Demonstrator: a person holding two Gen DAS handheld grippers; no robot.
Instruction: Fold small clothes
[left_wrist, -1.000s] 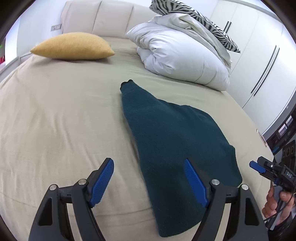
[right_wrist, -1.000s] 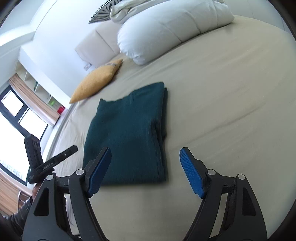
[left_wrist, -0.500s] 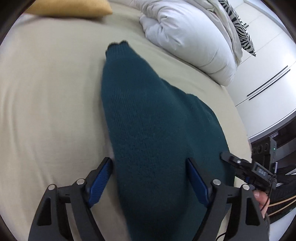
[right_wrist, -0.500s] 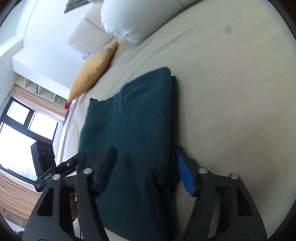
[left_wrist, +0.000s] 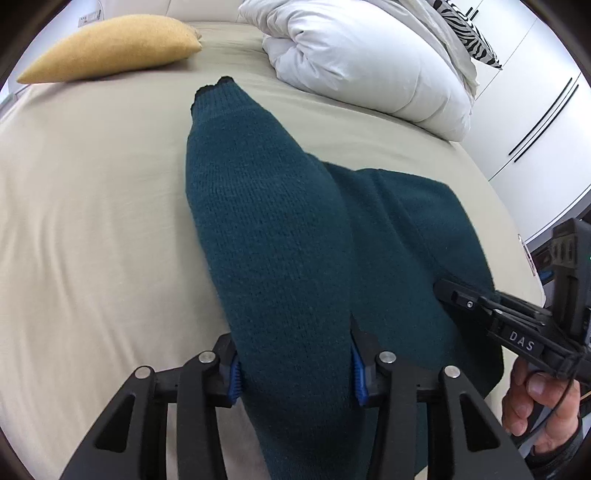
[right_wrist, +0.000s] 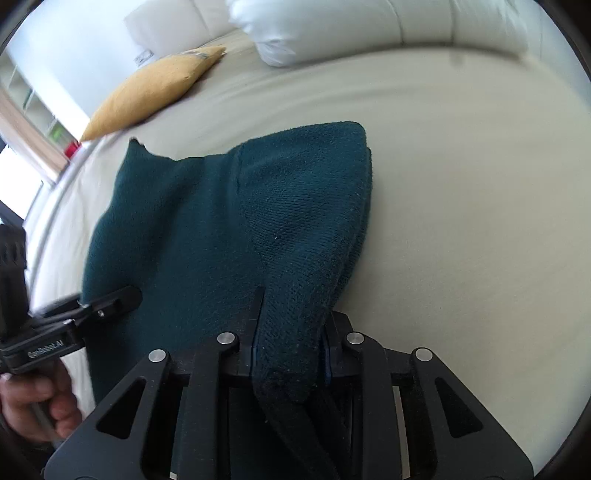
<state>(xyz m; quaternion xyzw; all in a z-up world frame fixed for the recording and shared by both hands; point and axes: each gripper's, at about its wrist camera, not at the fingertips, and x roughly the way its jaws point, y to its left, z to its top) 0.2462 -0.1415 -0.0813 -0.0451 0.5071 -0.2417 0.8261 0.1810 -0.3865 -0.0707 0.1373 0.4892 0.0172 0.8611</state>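
The dark teal knitted garment (left_wrist: 280, 236) lay folded on the beige bed (left_wrist: 92, 206), short of the mustard-yellow cushion (left_wrist: 110, 44) and the white rolled duvet (left_wrist: 362, 51) at the bed's head. The left gripper (left_wrist: 295, 373), whose fingers (left_wrist: 236, 373) had just been closing, was clamped on a bunched fold at the garment's near edge. The right gripper (right_wrist: 288, 350), likewise just closing, pinched the garment's near corner between its fingers (right_wrist: 255, 332).
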